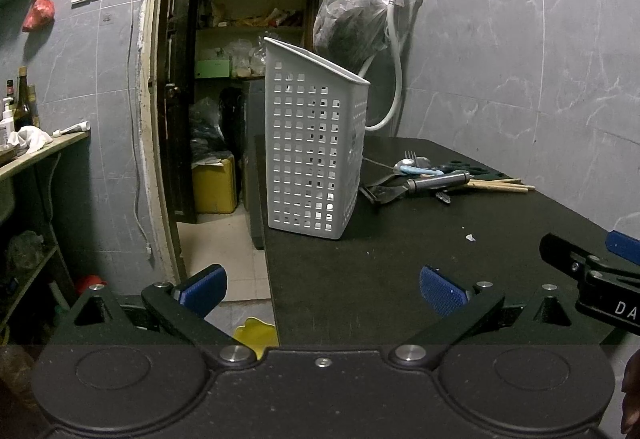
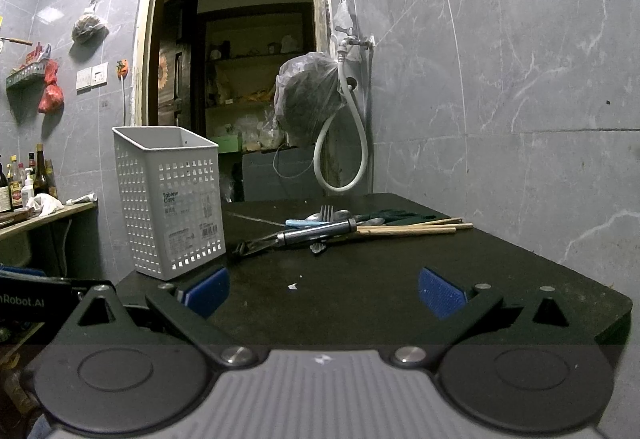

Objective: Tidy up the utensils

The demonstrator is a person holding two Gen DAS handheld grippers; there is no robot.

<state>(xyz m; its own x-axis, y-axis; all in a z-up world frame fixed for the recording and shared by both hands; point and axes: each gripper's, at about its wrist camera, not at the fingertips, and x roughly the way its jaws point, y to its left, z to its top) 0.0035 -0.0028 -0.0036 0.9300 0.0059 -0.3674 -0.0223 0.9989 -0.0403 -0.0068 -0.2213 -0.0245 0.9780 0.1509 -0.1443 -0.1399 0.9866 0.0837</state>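
bare dark table (image 2: 360,303) ahead, white basket (image 2: 170,199) at left, utensil pile (image 2: 344,229) behind

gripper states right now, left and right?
Left gripper: open, holding nothing, above the table edge.
Right gripper: open, holding nothing, facing the utensil pile.

A tall white perforated plastic utensil basket (image 2: 170,199) stands upright near the left edge of the black table (image 2: 400,287), a label on one side. Beside it to the right lies a loose heap of utensils (image 2: 344,229): a steel-handled tool (image 2: 316,233), a metal fork (image 2: 327,214), spoons, a light blue handle (image 2: 304,223) and wooden chopsticks (image 2: 412,228).
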